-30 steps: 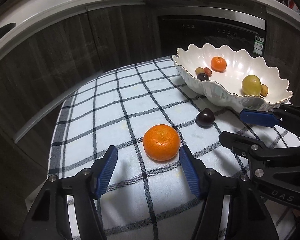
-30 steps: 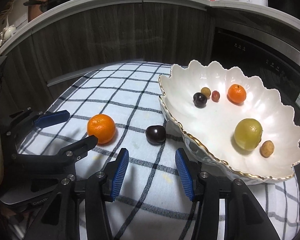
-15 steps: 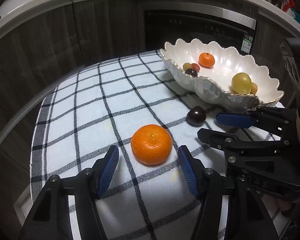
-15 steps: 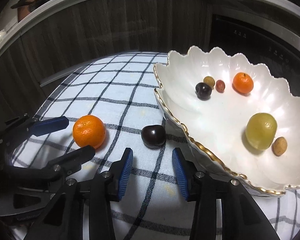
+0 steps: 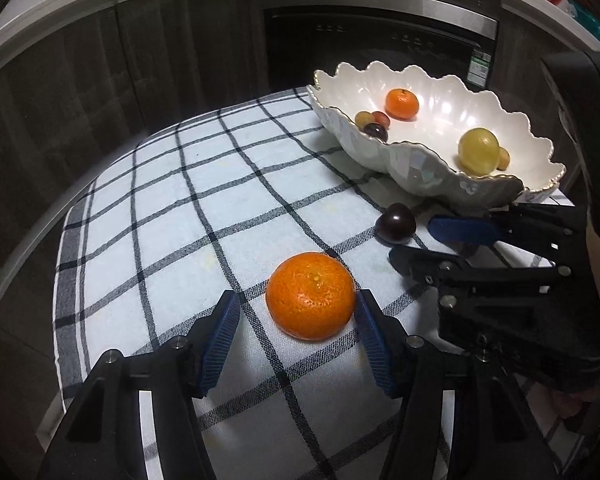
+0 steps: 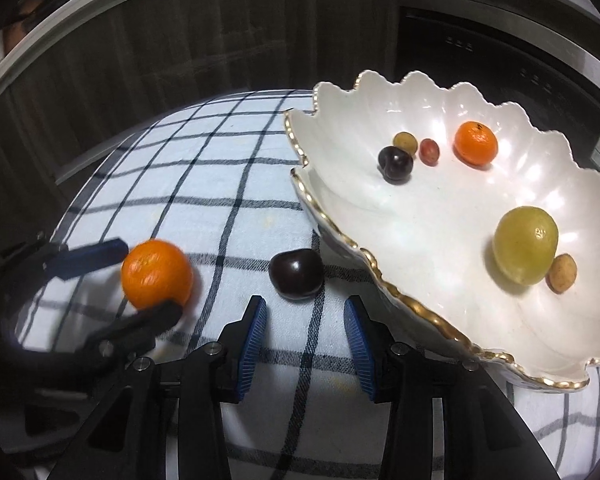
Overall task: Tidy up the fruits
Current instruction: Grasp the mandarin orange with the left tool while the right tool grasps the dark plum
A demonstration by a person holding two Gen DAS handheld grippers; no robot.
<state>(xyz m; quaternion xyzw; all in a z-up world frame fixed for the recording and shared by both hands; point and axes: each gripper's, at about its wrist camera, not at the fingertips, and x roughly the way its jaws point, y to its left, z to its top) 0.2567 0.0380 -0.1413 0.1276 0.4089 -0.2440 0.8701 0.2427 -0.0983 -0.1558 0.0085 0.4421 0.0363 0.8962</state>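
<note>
Both grippers dropped closer: left gripper (image 5: 296,322) closing around mandarin (image 5: 311,295), far side hidden; right gripper (image 6: 305,330) spread.

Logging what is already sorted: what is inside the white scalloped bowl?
Inside the bowl lie six fruits: a small orange, a yellow-green fruit, a tan one, a dark plum and two small round fruits. The right wrist view shows almost the whole floor uncovered.
</note>
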